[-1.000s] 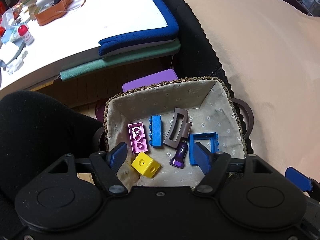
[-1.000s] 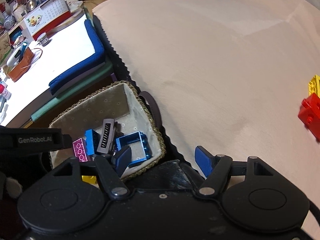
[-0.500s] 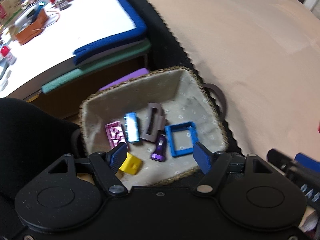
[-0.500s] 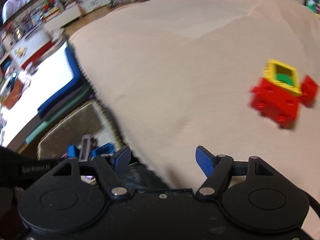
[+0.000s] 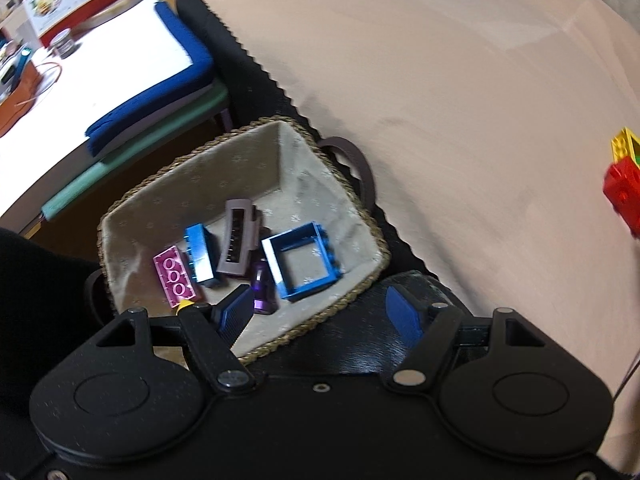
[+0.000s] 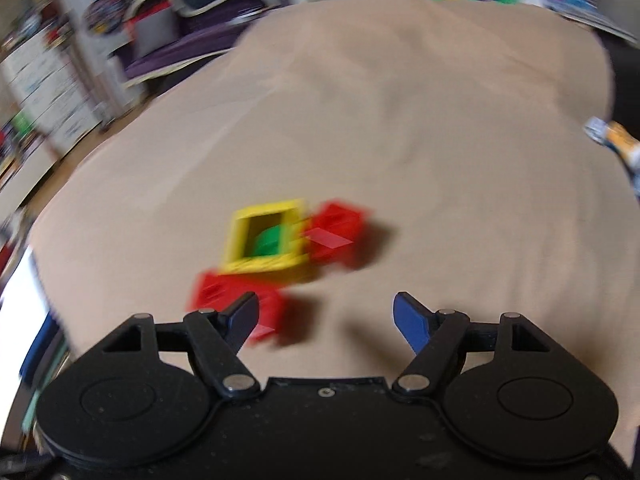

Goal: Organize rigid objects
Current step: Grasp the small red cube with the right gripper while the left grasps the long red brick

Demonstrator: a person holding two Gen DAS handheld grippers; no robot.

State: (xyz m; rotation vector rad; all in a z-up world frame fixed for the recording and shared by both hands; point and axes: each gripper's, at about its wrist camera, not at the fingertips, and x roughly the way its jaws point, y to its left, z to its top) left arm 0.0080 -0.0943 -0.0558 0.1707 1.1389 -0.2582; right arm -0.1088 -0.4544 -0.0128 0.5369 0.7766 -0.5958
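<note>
The toy blocks sit in two lots. Ahead of my right gripper [image 6: 325, 318], on the beige cloth [image 6: 400, 128], lies a blurred cluster: a yellow frame [image 6: 266, 236] with a green piece [image 6: 267, 242] inside it, a red block [image 6: 338, 232] touching it at 3 o'clock, and another red block [image 6: 236, 300] at 7 o'clock, partly behind my left fingertip. My right gripper is spread wide and holds nothing. The cloth lies bare all around the cluster out to its far rounded edge.

My left gripper [image 5: 322, 314] is also wide and empty, over the near rim of the woven basket [image 5: 360, 280]. Inside the basket lie a blue frame [image 5: 302, 260], a blue brick [image 5: 202, 252], a pink plate [image 5: 175, 276], a brown hair clip [image 5: 236, 242] and a purple piece [image 5: 262, 288], close together on the lining, with a sliver of a yellow block [image 5: 185, 304] at my left fingertip. The basket's far half is free. At its 2 o'clock a dark handle [image 5: 360, 168] meets the cloth's zigzag edge. At 10 o'clock, beyond the basket, a white table [image 5: 100, 64] carries folded blue and green mats [image 5: 160, 108] at its edge. The red and yellow cluster shows at 3 o'clock, well apart from the basket.
</note>
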